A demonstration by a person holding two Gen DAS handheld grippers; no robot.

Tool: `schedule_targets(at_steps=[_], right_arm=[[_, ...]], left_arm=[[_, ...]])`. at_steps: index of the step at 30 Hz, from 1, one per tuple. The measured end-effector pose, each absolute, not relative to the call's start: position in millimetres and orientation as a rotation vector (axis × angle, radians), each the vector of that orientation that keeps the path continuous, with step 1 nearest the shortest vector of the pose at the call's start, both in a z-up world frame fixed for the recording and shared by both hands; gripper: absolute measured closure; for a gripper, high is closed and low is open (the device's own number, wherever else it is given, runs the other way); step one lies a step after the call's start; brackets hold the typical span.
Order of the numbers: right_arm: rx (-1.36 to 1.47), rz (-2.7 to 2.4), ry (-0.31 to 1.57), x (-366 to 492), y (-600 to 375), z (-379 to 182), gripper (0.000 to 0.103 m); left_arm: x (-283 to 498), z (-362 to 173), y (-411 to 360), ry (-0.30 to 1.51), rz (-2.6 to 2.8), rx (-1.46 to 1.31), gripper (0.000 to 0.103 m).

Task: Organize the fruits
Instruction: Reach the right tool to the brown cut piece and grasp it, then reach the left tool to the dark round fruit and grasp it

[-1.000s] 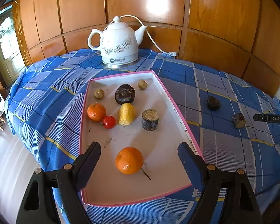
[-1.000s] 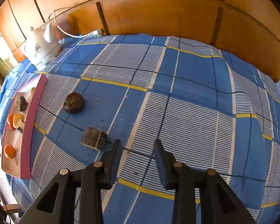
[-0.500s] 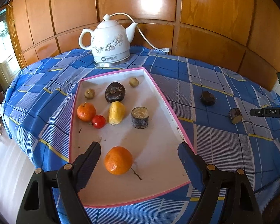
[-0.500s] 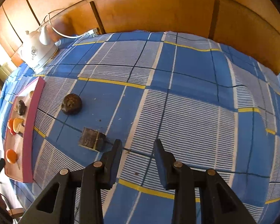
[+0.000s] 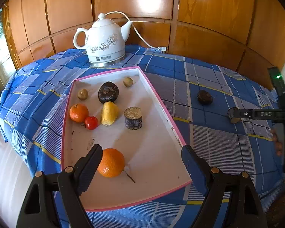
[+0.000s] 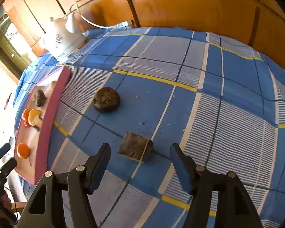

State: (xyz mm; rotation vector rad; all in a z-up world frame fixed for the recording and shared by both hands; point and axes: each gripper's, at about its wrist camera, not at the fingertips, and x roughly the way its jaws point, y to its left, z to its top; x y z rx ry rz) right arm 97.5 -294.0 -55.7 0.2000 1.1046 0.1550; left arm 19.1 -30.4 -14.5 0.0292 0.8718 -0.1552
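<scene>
- Two grippers were in use over a table covered by a blue checked cloth point(image 6: 237, 87).
- Left gripper point(image 5: 140, 163) hovered above the near end of a pink-rimmed tray point(image 5: 161, 102), its jaws set wide with nothing pressed between them; a large orange point(image 5: 111, 162) lay on the tray floor just beside the left finger.
- Farther along the tray lay a smaller orange point(image 5: 78, 113), a red tomato-like fruit point(image 5: 91, 122) touching it, a yellow fruit point(image 5: 109, 113), a dark round fruit point(image 5: 108, 92), a dark cylindrical chunk point(image 5: 133, 118) and two small brownish fruits point(image 5: 82, 94) point(image 5: 128, 81).
- Right gripper point(image 6: 140, 161) pointed down at the cloth, its jaws opening; a dark brown cut chunk point(image 6: 134, 147) lay on the cloth just ahead of the gap between them, touched by neither finger.
- Beyond that chunk, well apart from it, a dark round fruit point(image 6: 106, 99) sat on the cloth outside the tray.
- White floral kettle point(image 5: 104, 43) stood behind the tray by the wooden wall panels point(image 5: 209, 15), its cord trailing to the right.
</scene>
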Motion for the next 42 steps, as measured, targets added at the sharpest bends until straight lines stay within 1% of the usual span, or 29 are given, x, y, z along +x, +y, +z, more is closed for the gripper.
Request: schedule_targets(at_steps=[6,7,8,9,16,19,21,25,27,29,30,40,41,42], right_arm=[[0.217,0.156,1.14,107.9,-293.7,-69.2,0.038],[0.197,0.153,1.139,107.6,-293.4,-68.6,0.053],[0.19,0.172,1.138,107.1,-291.3,-66.4,0.06],[0.188,0.166,1.137,107.1,-290.8,-64.1,0.06],[0.068,0.069,1.099,98.9,-296.5,-41.6,0.061],[0.023,0.008,1.088,98.3,-302.6,-36.0,0.06],[0.043,-0.013,1.093,99.7,-309.7,-34.7,0.06],[0.063,-0.052,1.077,100.0,-320.6,-28.4,0.06],[0.083,-0.057,1.067,99.7,-325.0,-25.2,0.06],[0.094,-0.053,1.06,100.0,-326.3,-22.5,0.06],[0.098,-0.05,1.058,100.1,-326.6,-21.5,0.06],[0.116,-0.034,1.049,100.6,-326.1,-17.5,0.06],[0.114,-0.033,1.051,100.6,-325.7,-17.9,0.06],[0.11,-0.029,1.055,100.8,-324.7,-18.8,0.06]], left_arm=[[25.8,-6.0,-39.9,0.861,-0.197,0.028,0.018],[27.8,-4.5,-43.0,0.859,-0.207,0.027,0.018],[30.4,-2.0,-48.8,0.856,-0.225,0.029,0.018],[32.3,0.0,-53.5,0.854,-0.24,0.032,0.018],[59.0,8.3,-97.8,0.868,-0.36,0.061,0.019],[78.1,3.2,-115.8,0.899,-0.378,0.058,0.021],[92.8,-3.8,-127.7,0.935,-0.396,0.055,0.026],[117.0,-19.4,-153.7,0.975,-0.406,0.095,0.029],[125.1,-25.9,-163.3,0.99,-0.415,0.111,0.035],[133.4,-31.8,-174.5,0.995,-0.431,0.133,0.037],[137.6,-34.7,-180.9,0.996,-0.433,0.149,0.041],[177.9,-67.9,-222.4,1.031,-0.406,0.251,0.04],[181.7,-73.2,-225.2,1.041,-0.41,0.256,0.042],[182.9,-76.7,-225.9,1.043,-0.413,0.258,0.049]])
